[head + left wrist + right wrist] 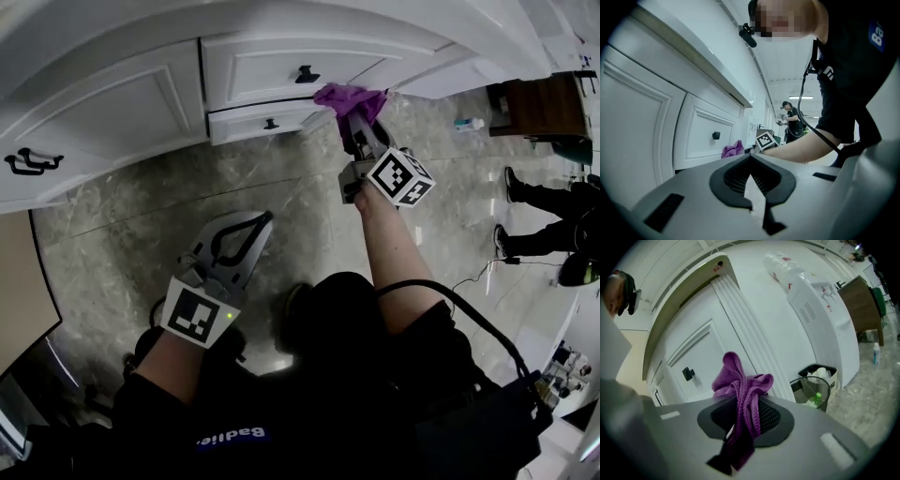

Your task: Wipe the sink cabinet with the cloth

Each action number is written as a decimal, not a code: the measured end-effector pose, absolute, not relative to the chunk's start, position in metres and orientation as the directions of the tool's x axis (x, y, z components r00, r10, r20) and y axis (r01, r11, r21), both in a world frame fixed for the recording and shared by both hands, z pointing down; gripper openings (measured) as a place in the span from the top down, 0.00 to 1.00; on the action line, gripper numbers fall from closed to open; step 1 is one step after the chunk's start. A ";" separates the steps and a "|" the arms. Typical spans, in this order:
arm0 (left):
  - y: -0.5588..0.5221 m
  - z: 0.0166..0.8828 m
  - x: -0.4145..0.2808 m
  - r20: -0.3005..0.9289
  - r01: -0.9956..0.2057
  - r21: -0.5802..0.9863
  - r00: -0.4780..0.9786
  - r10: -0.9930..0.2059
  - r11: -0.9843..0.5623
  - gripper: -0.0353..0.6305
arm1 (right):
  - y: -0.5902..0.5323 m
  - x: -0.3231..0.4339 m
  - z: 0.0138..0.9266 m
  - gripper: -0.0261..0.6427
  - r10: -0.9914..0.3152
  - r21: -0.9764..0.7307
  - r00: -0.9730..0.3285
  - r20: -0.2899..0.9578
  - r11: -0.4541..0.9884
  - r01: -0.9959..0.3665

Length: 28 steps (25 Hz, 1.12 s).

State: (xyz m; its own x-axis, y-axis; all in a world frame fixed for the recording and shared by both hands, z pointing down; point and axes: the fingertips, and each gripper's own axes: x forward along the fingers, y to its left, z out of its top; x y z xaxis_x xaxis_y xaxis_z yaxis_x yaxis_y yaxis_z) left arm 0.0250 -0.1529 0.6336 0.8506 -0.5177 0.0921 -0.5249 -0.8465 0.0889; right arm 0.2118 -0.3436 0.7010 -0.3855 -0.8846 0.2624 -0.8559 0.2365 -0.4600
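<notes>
The crumpled purple knitted cloth (349,97) is clamped in the right gripper (356,120) at the drawer corner of the white panelled sink cabinet (141,103), whose wiping is judged barely begun, while the left gripper (264,219) is held closed and empty, well below that cabinet.

Purple cloth (740,385), white sink cabinet (122,112)

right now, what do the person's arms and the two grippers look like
The left gripper and right gripper are grey shells with black ribbed pads; each carries a white cube with black square markers. Black short-sleeved top; a black cable loops past the right arm.
</notes>
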 end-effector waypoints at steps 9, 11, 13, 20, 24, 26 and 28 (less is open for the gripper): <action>-0.099 0.475 0.021 0.177 -0.526 0.151 0.848 -0.500 -0.837 0.96 | -0.277 0.177 0.593 0.84 -0.779 -0.526 -0.464 0.422 0.206 -0.825; -0.094 0.426 0.019 0.178 -0.523 0.139 0.849 -0.498 -0.841 0.96 | -0.256 0.171 0.555 0.84 -0.756 -0.529 -0.478 0.448 0.207 -0.823; -0.086 0.377 0.016 0.183 -0.518 0.132 0.851 -0.493 -0.845 0.96 | -0.235 0.167 0.517 0.84 -0.740 -0.537 -0.484 0.468 0.197 -0.820; -0.047 0.236 0.006 0.222 -0.543 0.189 0.835 -0.503 -0.818 0.96 | -0.172 0.157 0.383 0.84 -0.693 -0.551 -0.525 0.494 0.218 -0.806; -0.041 0.158 0.010 0.193 -0.573 0.114 0.814 -0.548 -0.812 0.96 | -0.155 0.154 0.318 0.84 -0.657 -0.547 -0.592 0.468 0.311 -0.777; -0.018 0.125 0.016 0.183 -0.592 0.126 0.802 -0.568 -0.796 0.96 | -0.122 0.159 0.292 0.84 -0.635 -0.568 -0.620 0.461 0.325 -0.756; 0.005 0.099 0.023 0.174 -0.619 0.181 0.785 -0.595 -0.764 0.96 | -0.089 0.163 0.268 0.84 -0.602 -0.587 -0.655 0.456 0.350 -0.730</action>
